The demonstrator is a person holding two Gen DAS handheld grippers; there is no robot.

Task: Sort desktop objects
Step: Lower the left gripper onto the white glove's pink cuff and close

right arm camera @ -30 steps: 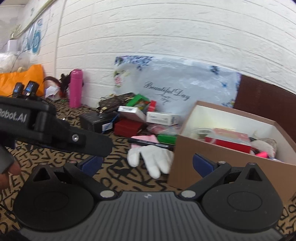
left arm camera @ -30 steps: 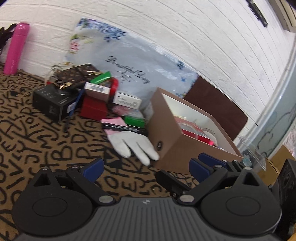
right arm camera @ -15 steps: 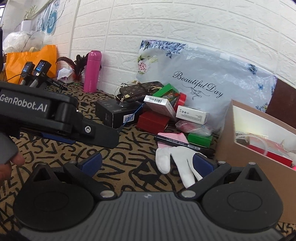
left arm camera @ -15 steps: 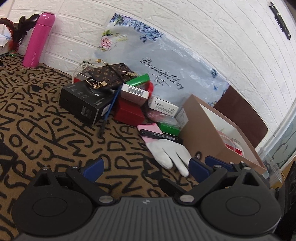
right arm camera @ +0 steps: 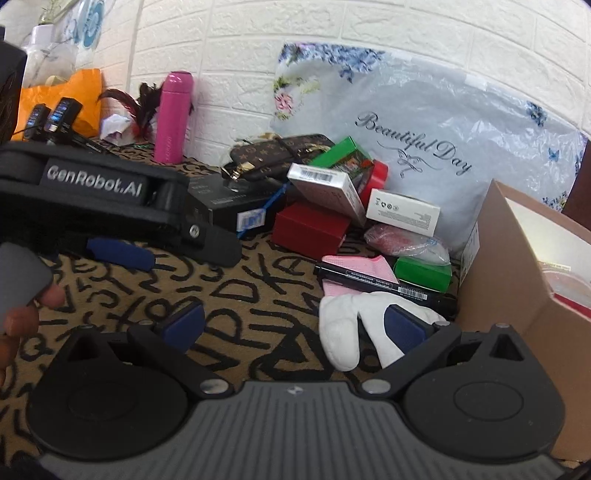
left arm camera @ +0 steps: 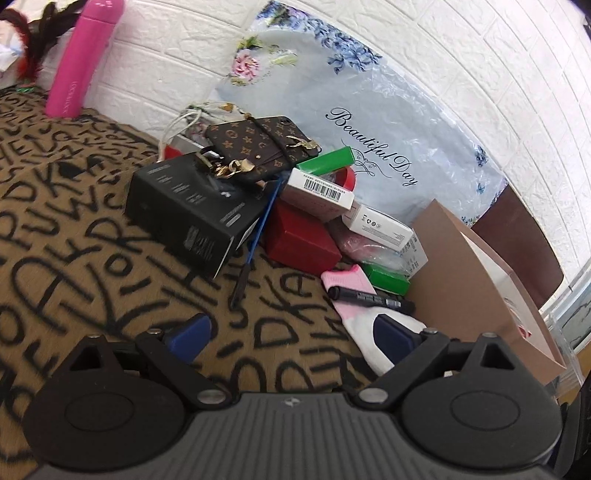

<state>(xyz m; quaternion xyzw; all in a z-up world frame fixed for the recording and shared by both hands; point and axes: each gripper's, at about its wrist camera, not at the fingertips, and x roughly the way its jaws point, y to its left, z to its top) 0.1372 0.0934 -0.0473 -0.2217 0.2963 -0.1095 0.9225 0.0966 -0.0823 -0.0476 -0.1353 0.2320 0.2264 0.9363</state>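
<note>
Left claw (left arm camera: 291,334) closing, nothing between pads; right claw (right arm camera: 291,325) spread, empty. One white knit glove (right arm camera: 343,328), one black marker (right arm camera: 373,282), two green boxes (right arm camera: 423,273).

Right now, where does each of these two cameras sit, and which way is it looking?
Left wrist view: on the left gripper, looking along its closing, empty fingers at the black box.
Right wrist view: on the right gripper, fingers open, facing the glove; a hand shows.
Shared: marker, pink bottle.

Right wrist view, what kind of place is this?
Likely a home or small office desk: a letter-print cloth, a white brick-pattern wall, and a cardboard box beside heaped small packages.
</note>
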